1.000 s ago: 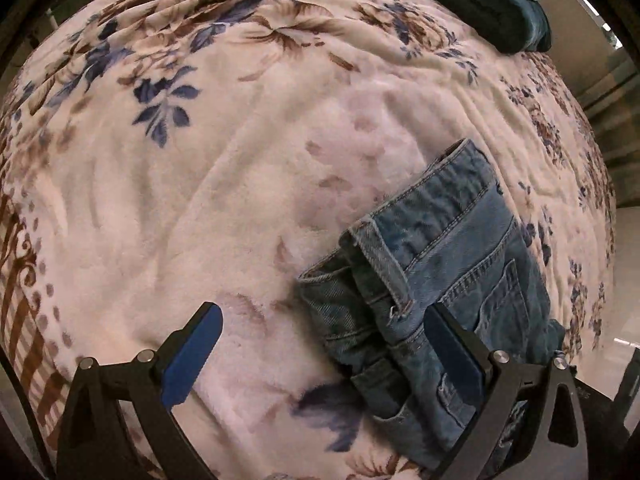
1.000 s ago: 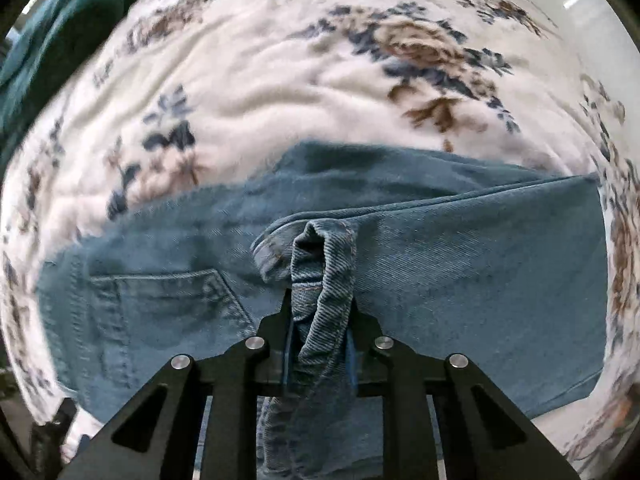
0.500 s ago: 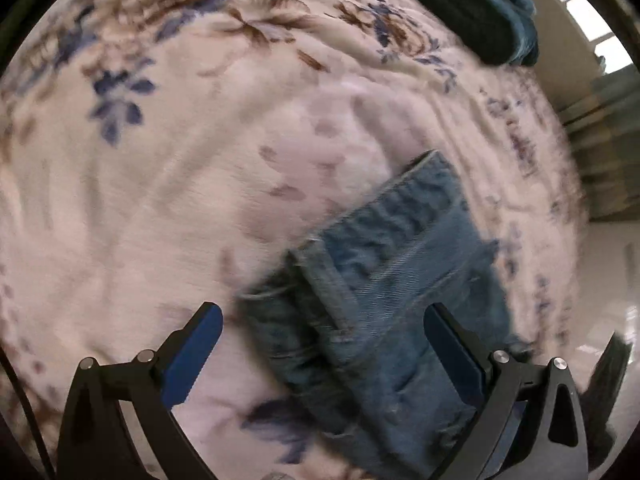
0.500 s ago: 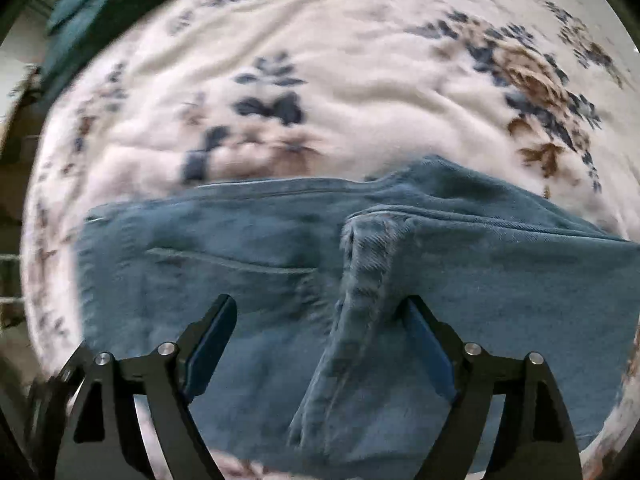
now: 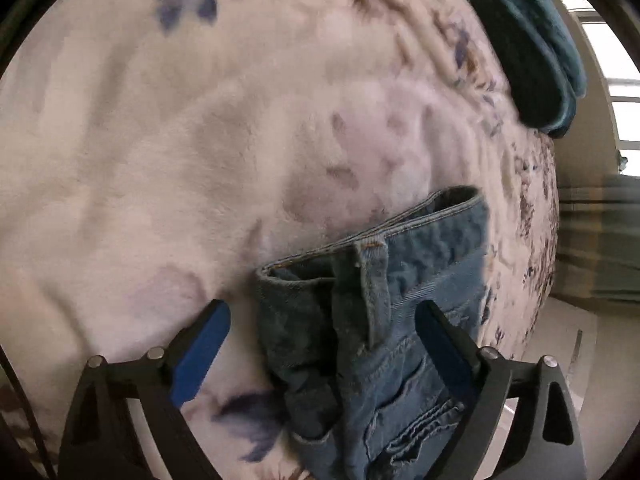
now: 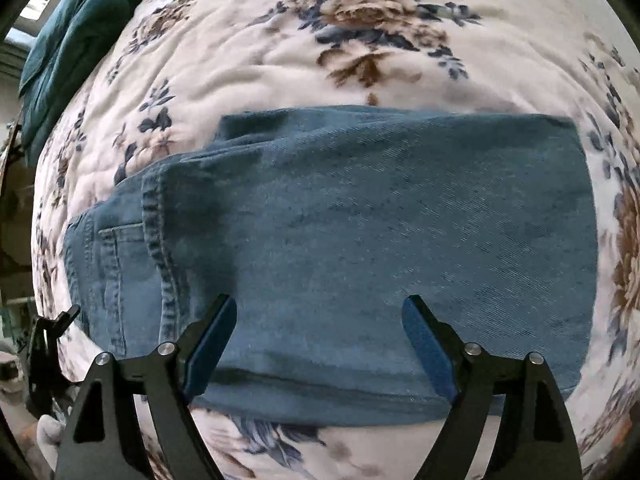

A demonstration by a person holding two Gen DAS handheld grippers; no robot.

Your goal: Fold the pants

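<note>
Pants [image 6: 360, 240] folded on floral blanket [image 6: 248, 60], no legible label; both grippers' jaws wide apart, holding nothing.

no readable text, label, brand or number anywhere — not on the jeans [image 6: 360, 240], not on the blanket [image 5: 160, 160]

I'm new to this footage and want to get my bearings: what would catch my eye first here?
The folded blue jeans fill the middle of the right wrist view, lying flat on a floral blanket. The right gripper is open above them, holding nothing. In the left wrist view the open left gripper straddles the jeans' waistband end, and a dark teal cloth lies at the blanket's far edge.
</note>
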